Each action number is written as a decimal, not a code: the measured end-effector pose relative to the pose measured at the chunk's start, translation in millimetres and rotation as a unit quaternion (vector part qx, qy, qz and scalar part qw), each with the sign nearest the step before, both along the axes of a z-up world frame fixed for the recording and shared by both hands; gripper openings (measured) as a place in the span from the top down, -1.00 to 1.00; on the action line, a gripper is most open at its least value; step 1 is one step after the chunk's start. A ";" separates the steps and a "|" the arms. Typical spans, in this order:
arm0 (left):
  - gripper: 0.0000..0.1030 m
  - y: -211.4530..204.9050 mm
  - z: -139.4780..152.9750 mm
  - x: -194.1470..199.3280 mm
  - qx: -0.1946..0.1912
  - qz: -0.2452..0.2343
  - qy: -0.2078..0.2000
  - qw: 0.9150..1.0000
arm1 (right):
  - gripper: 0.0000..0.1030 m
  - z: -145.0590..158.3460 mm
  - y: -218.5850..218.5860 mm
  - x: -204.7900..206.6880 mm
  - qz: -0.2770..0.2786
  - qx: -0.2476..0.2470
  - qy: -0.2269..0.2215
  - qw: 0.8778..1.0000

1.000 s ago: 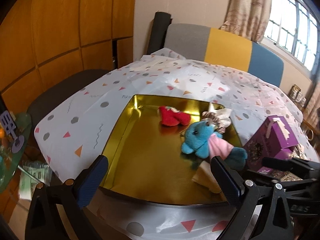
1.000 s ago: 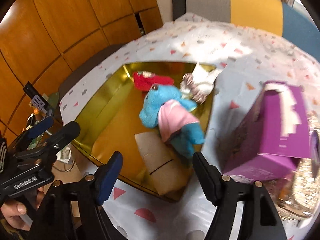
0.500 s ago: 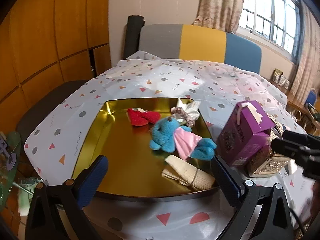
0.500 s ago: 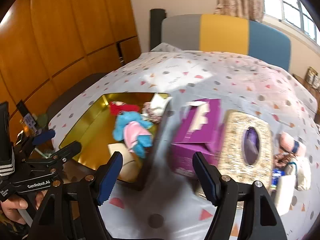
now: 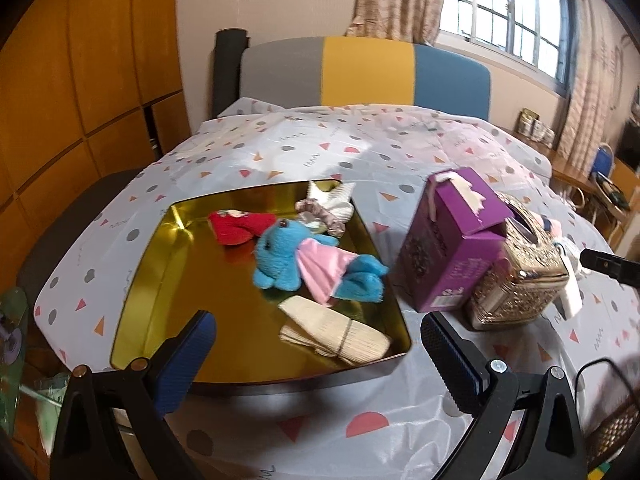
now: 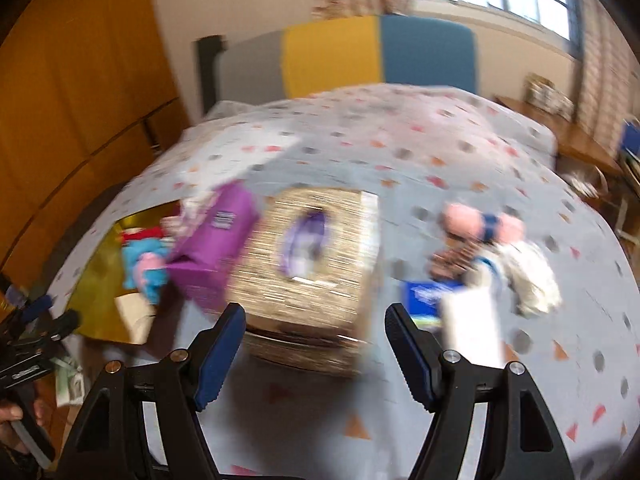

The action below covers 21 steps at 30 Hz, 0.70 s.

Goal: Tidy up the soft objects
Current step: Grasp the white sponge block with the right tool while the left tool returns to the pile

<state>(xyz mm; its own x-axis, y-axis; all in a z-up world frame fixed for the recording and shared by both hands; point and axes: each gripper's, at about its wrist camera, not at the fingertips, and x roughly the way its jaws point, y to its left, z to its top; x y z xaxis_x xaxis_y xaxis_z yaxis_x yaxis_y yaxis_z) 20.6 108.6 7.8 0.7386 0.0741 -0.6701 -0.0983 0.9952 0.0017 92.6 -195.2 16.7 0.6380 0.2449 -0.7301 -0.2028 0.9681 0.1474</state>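
A gold tray (image 5: pixel 152 280) on the table holds a blue plush toy in a pink dress (image 5: pixel 304 264), a red soft item (image 5: pixel 236 224), a cream folded cloth (image 5: pixel 336 334) and a scrunchie on a striped cloth (image 5: pixel 328 208). My left gripper (image 5: pixel 316 352) is open and empty, just in front of the tray's near rim. My right gripper (image 6: pixel 314 340) is open and empty, in front of the gold tissue box (image 6: pixel 312 264). More soft items lie to its right: a pink plush (image 6: pixel 480 224), a white fluffy piece (image 6: pixel 532 276) and a brown scrunchie (image 6: pixel 456 260). The right wrist view is blurred.
A purple carton (image 5: pixel 452 240) and the gold tissue box (image 5: pixel 520 280) stand right of the tray. A white box (image 6: pixel 472 324) and a blue packet (image 6: pixel 424 296) lie by the right gripper. A striped sofa back (image 5: pixel 360 72) is behind the table.
Both grippers have pulled back and swung right. The right wrist view has moved from the tray to the tissue box and the soft items at the right. Nothing in the tray moved.
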 end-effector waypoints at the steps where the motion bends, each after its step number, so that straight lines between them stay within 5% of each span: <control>1: -1.00 -3.3 -1.0 0.4 0.000 -0.006 0.001 1.000 | -0.43 -3.5 -13.7 0.2 -0.018 -0.003 0.007 1.000; 10: -1.00 -27.4 -6.5 2.1 -0.004 -0.055 0.012 0.998 | -0.43 -39.6 -96.4 15.6 -0.128 -0.026 0.077 0.988; 21: -1.00 -45.1 -6.7 3.3 -0.009 -0.097 0.017 0.995 | -0.43 -83.1 -90.9 76.3 -0.047 -0.103 0.155 0.981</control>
